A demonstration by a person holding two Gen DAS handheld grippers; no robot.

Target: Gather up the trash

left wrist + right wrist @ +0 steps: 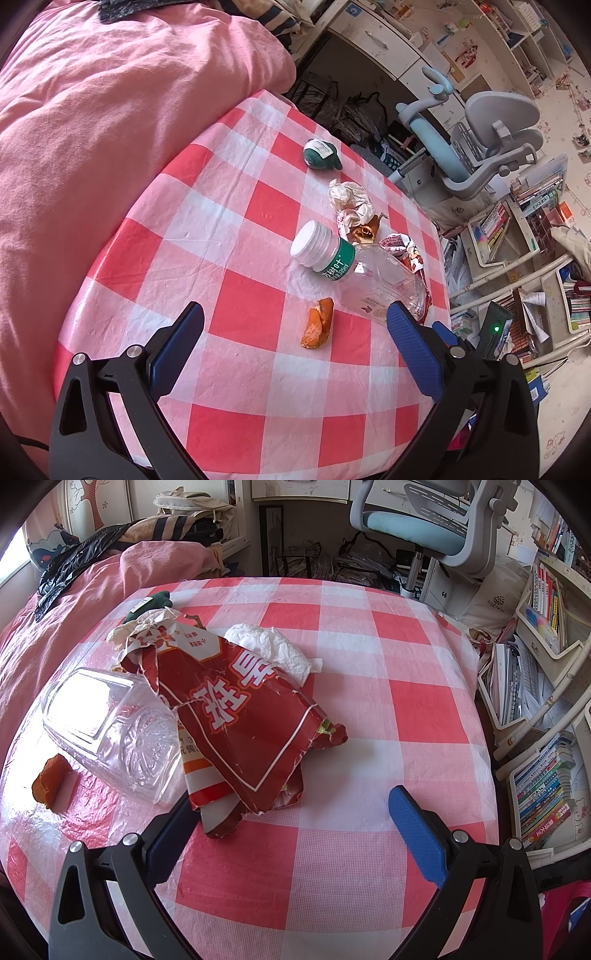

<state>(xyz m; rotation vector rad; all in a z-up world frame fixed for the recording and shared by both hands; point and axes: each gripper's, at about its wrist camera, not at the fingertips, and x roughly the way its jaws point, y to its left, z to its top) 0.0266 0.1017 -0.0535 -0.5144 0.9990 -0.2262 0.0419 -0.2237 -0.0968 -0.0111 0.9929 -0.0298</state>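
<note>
Trash lies on a red-and-white checked tablecloth (pixel 236 206). In the left wrist view I see a clear plastic bottle (pixel 373 280) with a white cap lying on its side, an orange peel (pixel 317 328), a crumpled white paper (pixel 349 197) and a green wad (pixel 320 154). My left gripper (pixel 293 319) is open, just short of the peel. In the right wrist view a torn red snack wrapper (pixel 243 716) lies against the bottle (pixel 110 723), with a white tissue (pixel 273 646) behind and the peel (pixel 50 775) at left. My right gripper (pixel 291 805) is open at the wrapper's near end.
A pink duvet (pixel 110 129) borders the table's left side. A grey-blue desk chair (pixel 491 144) and a desk stand beyond the far edge. Shelves packed with books (pixel 543 782) stand close along the right edge.
</note>
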